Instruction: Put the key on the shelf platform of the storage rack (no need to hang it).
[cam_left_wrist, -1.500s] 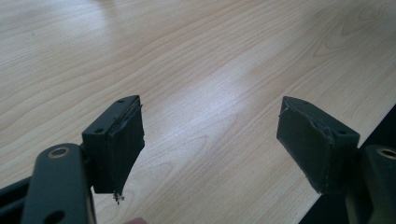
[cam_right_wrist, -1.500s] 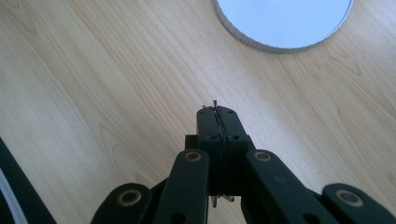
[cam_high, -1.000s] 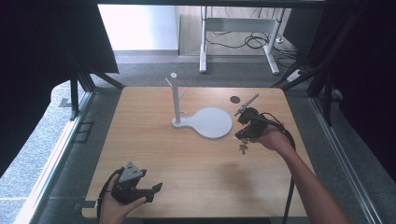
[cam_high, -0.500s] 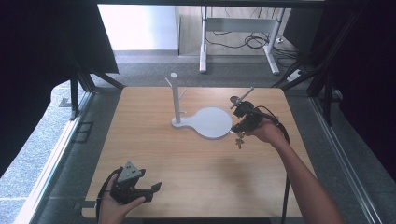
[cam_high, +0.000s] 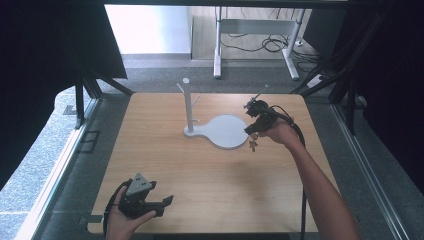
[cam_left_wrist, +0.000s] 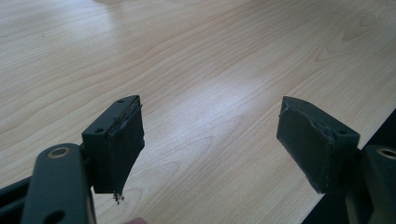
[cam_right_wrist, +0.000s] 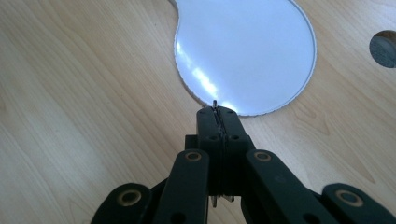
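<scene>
A white stand with an upright post and short side pegs rises from a round white base plate at the middle of the table. My right gripper hovers at the plate's right rim, shut on a small metal object that dangles below it. In the right gripper view the jaws are pressed together on a thin metal edge, with the base plate just ahead. My left gripper rests by the table's front left edge, open and holding nothing.
The wooden table has a round hole to the right of the plate. Black frame bars and curtains flank both sides. Beyond the far edge are a desk frame and cables on the floor.
My right gripper has carried the dangling metal object a little farther away and leftward, up to the plate's rim. The left gripper has stayed put.
</scene>
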